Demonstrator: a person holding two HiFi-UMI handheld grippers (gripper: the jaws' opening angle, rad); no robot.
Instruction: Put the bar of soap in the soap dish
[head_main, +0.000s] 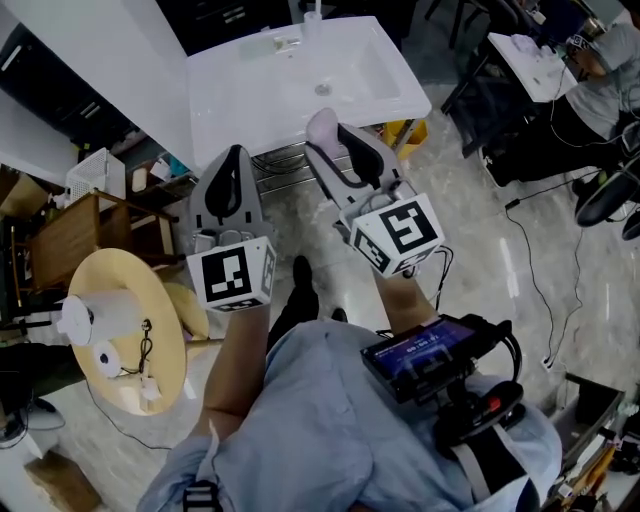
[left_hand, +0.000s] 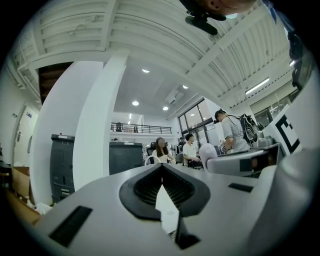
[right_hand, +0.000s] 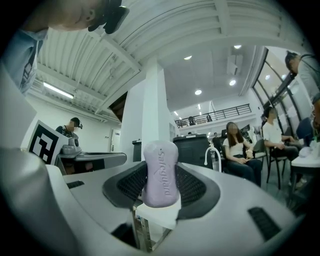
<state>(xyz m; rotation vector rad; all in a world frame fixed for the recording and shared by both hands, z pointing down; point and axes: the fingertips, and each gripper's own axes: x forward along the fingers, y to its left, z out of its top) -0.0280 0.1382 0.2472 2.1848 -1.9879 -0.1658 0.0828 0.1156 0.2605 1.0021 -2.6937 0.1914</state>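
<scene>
Pale marble floor (head_main: 480, 240) fills the head view, with a white washbasin (head_main: 260, 90) at 12 o'clock. Bar of soap (right_hand: 161, 172): lavender, clamped between the pads of the right gripper (head_main: 335, 140). Its long axis runs along the jaws, and its far end projects past the jaw tips toward 11 o'clock, just short of the basin's front edge. The jaws stand apart by the bar's thickness only. Left gripper (left_hand: 162, 167): at 9 o'clock of the right gripper, jaw tips meeting, nothing between them.

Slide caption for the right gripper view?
Right gripper shut on an upright lilac bar of soap, open office behind.
</scene>
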